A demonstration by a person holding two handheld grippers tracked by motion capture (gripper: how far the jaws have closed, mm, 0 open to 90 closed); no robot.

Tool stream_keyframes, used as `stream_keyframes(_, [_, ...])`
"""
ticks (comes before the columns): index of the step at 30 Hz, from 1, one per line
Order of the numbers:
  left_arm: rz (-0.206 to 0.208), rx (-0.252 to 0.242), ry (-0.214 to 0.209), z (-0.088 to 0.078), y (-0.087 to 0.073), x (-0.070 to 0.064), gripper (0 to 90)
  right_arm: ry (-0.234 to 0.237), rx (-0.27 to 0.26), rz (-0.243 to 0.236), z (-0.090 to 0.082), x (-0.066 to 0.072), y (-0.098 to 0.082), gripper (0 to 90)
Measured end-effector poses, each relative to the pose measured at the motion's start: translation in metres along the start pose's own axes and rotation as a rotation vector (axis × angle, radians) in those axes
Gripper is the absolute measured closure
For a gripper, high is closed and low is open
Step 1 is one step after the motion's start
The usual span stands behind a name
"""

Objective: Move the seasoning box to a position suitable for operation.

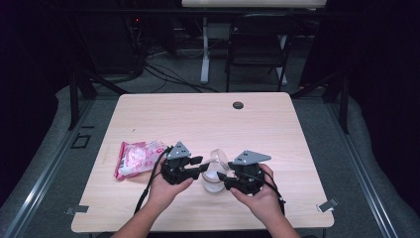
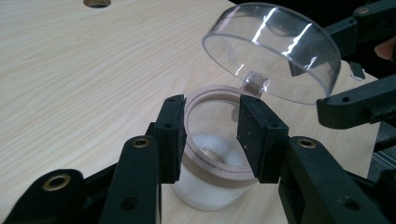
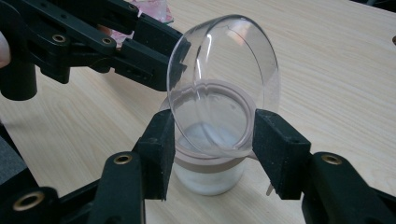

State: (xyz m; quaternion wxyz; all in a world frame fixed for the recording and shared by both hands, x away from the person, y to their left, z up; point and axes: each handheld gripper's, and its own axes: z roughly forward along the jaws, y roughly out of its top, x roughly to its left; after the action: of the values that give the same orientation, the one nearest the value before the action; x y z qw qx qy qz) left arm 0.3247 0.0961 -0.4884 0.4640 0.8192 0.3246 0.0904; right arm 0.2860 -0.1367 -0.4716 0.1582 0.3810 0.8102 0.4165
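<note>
The small jar (image 2: 210, 154) with white powder is standing on the worktop (image 1: 208, 119) between both claws. The left claw (image 2: 212, 135) is sitting around its tan rim, half wide, not pressing. The right claw (image 3: 212, 147) is gripping the jar's sides under its hinged clear lid (image 3: 224, 88), which is standing open
</note>
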Motion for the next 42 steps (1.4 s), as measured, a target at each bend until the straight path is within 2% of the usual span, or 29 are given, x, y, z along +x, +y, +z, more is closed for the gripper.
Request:
stream_keyframes(10, [-0.018, 0.001, 0.015, -0.002, -0.005, 0.005, 60.1, -0.006, -0.011, 0.009, -0.006, -0.005, -0.005, 56.2])
stream_keyframes(19, [-0.020, 0.008, 0.022, -0.001, -0.008, 0.007, 59.6, -0.038, -0.013, 0.033, -0.013, -0.015, -0.012, 60.5])
stream_keyframes(28, [-0.022, 0.019, 0.032, -0.002, -0.014, 0.010, 59.1, -0.055, -0.007, 0.073, -0.004, -0.022, -0.017, 59.5])
stream_keyframes(34, [-0.023, 0.009, 0.032, -0.002, -0.018, 0.012, 58.5, -0.067, -0.010, 0.094, 0.004, -0.025, -0.018, 59.0])
stream_keyframes(38, [-0.021, 0.013, 0.037, -0.004, -0.020, 0.013, 58.0, -0.081, -0.013, 0.095, 0.007, -0.025, -0.017, 61.3])
stream_keyframes(42, [-0.032, 0.004, 0.042, -0.005, -0.021, 0.015, 57.9, -0.064, -0.016, 0.119, 0.009, -0.031, -0.016, 66.0])
